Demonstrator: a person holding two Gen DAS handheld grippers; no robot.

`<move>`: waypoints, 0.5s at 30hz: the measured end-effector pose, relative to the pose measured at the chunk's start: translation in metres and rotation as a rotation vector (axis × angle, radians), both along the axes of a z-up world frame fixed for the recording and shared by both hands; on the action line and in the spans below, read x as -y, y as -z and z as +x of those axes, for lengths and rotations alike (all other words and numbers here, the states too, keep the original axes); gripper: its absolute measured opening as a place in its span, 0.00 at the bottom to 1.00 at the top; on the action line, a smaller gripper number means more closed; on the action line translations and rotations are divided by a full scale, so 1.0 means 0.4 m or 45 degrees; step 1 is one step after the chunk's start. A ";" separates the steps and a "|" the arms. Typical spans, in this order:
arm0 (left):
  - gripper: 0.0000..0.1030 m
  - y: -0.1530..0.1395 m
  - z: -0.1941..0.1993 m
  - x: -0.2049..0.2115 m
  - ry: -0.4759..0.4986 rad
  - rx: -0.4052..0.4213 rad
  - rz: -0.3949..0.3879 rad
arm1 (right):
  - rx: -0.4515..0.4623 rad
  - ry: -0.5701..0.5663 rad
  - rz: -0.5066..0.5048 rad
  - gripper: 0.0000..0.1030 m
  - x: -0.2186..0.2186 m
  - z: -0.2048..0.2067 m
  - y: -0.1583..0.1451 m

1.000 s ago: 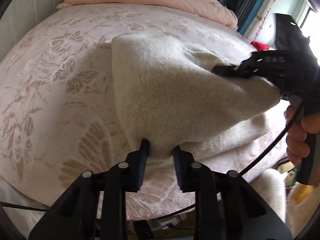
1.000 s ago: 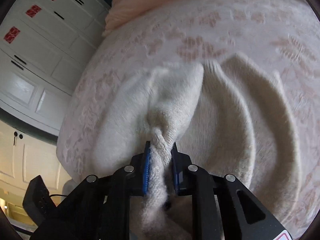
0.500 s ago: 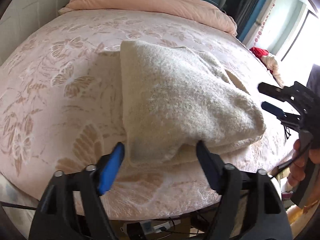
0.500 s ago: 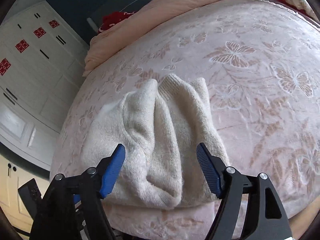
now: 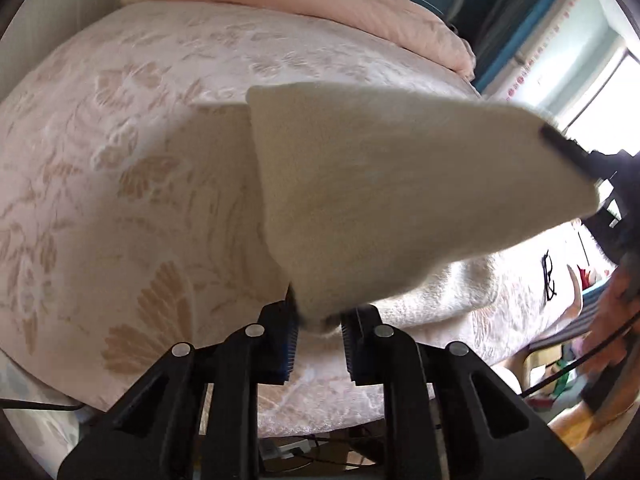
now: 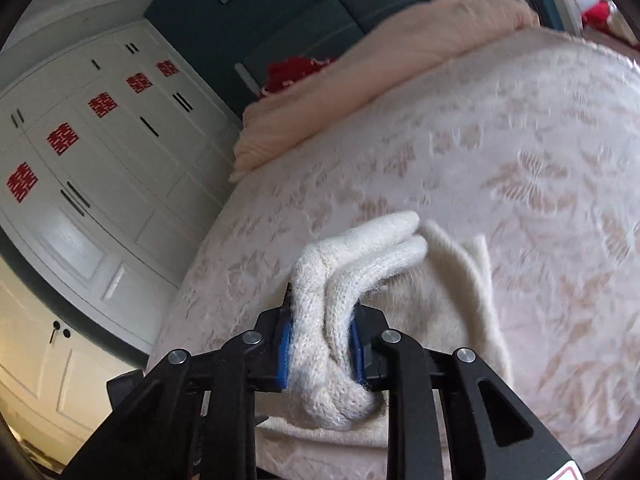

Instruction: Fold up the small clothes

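Bed: your work surface is a bedspread (image 5: 132,168), pale pink with woven leaf and butterfly motifs, filling both wrist views.
Sweater: the cream knit sweater (image 5: 384,184) lies at the near edge of the bed, one layer lifted off the cover and stretched from 6 o'clock toward 3 o'clock in your left view; the rest stays on the cover below.
Left gripper: your left gripper (image 5: 318,330) is closing, its jaws pinching the sweater's lower corner.
Right gripper: your right gripper (image 6: 320,344) is closing too, blue pads squeezing a bunched roll of the knit; it shows at 3 o'clock in the left view.
Duvet: a peach duvet (image 6: 360,80) is heaped along the far side at 12 o'clock.
Room: white wardrobe doors (image 6: 100,168) with red paper cut-outs stand at 9 o'clock in your right view; a bright window (image 5: 604,92) sits at 2 o'clock in the left.
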State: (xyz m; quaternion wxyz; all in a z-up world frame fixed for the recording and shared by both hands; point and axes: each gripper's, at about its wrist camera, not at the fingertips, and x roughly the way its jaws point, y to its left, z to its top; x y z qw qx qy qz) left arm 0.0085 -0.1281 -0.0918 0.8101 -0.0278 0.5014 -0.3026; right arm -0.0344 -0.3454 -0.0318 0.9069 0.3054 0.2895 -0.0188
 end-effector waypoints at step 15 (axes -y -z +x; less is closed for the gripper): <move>0.37 0.015 -0.018 -0.085 -0.028 -0.088 -0.074 | -0.328 0.192 0.013 0.60 0.102 -0.162 0.251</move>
